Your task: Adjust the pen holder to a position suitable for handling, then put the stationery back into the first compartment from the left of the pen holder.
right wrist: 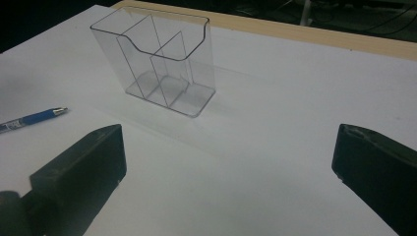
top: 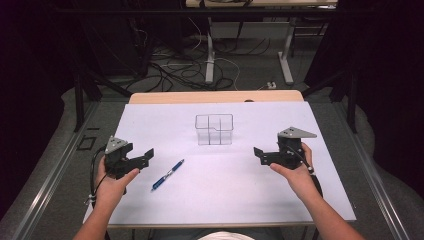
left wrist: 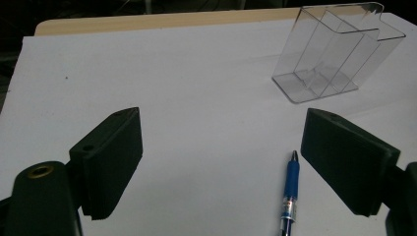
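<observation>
From the high view, the left claw (top: pixel 142 159) and right claw (top: pixel 261 155) hover over the white surface (top: pixel 225 195), both wide and empty. A clear divided organizer (top: pixel 214 129) stands upright at the far middle; a blue pen (top: pixel 168 174) lies near-left of it, just right of the left claw.

In the left gripper view, the jaws are spread wide, the pen (left wrist: pixel 290 196) lying untouched by the right jaw and the organizer (left wrist: pixel 334 51) farther off.

In the right gripper view, the jaws gape with the organizer (right wrist: pixel 164 61) empty ahead. Judging by this, nothing is begun; likely the pen remains to be picked up and stowed.
</observation>
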Motion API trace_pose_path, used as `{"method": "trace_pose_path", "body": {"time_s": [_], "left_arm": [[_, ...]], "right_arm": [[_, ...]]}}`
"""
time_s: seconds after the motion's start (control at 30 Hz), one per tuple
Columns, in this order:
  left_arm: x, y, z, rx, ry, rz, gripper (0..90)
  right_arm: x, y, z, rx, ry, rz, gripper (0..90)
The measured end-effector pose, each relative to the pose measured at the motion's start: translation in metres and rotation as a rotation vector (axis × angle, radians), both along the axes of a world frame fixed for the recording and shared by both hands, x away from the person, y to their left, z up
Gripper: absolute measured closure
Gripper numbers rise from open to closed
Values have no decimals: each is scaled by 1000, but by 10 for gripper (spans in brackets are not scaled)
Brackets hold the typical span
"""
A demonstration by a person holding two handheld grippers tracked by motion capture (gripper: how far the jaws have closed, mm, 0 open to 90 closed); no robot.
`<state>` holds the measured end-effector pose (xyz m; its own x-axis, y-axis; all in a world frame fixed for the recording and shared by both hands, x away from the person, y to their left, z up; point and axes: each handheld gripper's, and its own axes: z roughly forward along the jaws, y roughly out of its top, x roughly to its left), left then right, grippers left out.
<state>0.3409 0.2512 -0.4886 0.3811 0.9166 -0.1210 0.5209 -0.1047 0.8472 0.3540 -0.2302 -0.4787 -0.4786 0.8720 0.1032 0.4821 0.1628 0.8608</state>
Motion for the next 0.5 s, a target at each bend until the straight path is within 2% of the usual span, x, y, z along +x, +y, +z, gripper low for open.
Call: {"method": "trace_pose_path", "body": {"time_s": [0.2,0.27,0.5], "left_arm": [[6,-11,13,28,2,-38,171],[9,-14,15,30,16,-52,171],[16,-19,26,78,47,-90,168]], "right_arm": [[-1,-7,-2,1,2,-10,0],[-1,-8,-3,-5,-1,-9,0],[0,-13,-10,-12,13,-20,0]]}}
